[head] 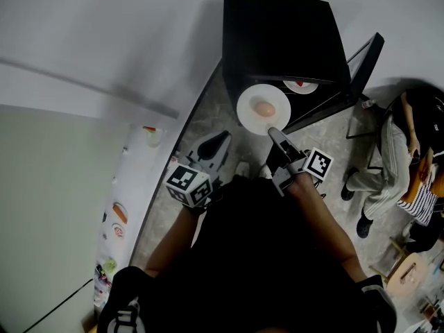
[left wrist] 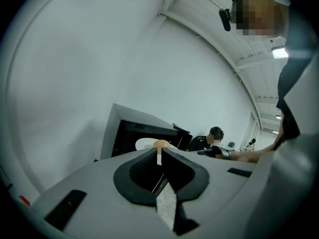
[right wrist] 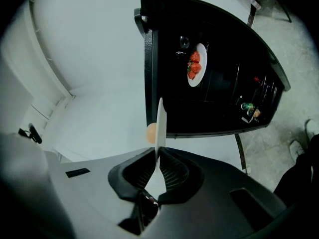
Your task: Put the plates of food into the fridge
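A white plate [head: 251,109] carrying a round tan piece of food [head: 263,108] hangs in front of the open black fridge [head: 277,33]. My right gripper [head: 275,132] is shut on the plate's near rim. In the right gripper view that plate [right wrist: 159,126] shows edge-on between the jaws, with the food [right wrist: 151,132] on its left side. Inside the fridge [right wrist: 219,39] sits a second plate with strawberries [right wrist: 195,66], also visible as the strawberry plate [head: 300,85]. My left gripper [head: 223,139] is shut and empty, left of the held plate and pointing toward the fridge [left wrist: 134,133].
The fridge door [head: 347,82] stands open to the right, with bottles in its rack [right wrist: 251,108]. A person [head: 399,158] sits at the right. A counter with several food items [head: 118,217] runs along the left. A white wall lies behind the fridge.
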The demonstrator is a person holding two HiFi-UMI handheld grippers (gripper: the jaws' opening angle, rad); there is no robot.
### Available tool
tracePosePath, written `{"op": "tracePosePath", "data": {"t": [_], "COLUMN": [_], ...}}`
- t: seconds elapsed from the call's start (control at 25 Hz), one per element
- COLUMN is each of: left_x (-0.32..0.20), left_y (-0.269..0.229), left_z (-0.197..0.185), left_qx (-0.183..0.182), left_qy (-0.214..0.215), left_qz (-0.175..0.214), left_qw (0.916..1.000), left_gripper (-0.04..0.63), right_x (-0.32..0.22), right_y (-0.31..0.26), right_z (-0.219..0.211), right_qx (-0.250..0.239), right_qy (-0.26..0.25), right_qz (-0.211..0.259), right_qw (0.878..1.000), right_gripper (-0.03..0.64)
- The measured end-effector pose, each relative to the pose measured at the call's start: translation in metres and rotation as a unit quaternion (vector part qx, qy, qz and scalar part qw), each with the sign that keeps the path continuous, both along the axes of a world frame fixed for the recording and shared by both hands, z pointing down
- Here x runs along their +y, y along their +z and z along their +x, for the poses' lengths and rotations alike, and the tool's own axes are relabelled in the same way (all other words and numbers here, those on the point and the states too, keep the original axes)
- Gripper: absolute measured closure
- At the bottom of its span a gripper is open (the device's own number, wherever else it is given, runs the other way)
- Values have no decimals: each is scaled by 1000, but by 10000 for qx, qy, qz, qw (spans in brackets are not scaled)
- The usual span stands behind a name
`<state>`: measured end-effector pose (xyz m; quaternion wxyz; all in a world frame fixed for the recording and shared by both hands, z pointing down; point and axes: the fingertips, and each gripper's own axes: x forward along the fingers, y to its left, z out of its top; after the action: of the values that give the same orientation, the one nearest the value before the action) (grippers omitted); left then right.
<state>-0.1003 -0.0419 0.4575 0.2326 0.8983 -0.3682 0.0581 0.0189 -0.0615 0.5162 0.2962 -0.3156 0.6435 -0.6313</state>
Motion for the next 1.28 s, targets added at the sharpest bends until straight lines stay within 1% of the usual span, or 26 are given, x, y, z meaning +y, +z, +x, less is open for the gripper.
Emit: {"op": "tracePosePath", "data": {"t": [0.24,0.52,0.72,0.88,1.16,1.28], "left_x": [-8,-21,-29,-37,-43,-44], "left_y": [2,2,2,-1,4,4], "left_z": [-9,-11,-10,-12,-16,-19], "left_qx": [4,0,0,6,-47,-45], "left_qy": [-69,-52,-47,-95,-158,-197], "left_qz": [-8,-2,9,48,-8,-10], "left_qw": [10000,10000,10000,9999,9999,9998], "left_gripper": [571,571,571,571,571,571], "right_x": [-15,-42,-63,-79,-103,-112], "right_y": [39,70,84,94,120,122], "right_z": [6,8,1,-3,3,3], "right_qx": [150,245,172,241,245,260], "right_qy": [215,349,315,290,456,512], "right_qz": [-291,-440,-476,-513,-732,-757], "right_qw": [9992,9981,9982,9980,9960,9955], "right_gripper": [575,575,575,575,577,578]}}
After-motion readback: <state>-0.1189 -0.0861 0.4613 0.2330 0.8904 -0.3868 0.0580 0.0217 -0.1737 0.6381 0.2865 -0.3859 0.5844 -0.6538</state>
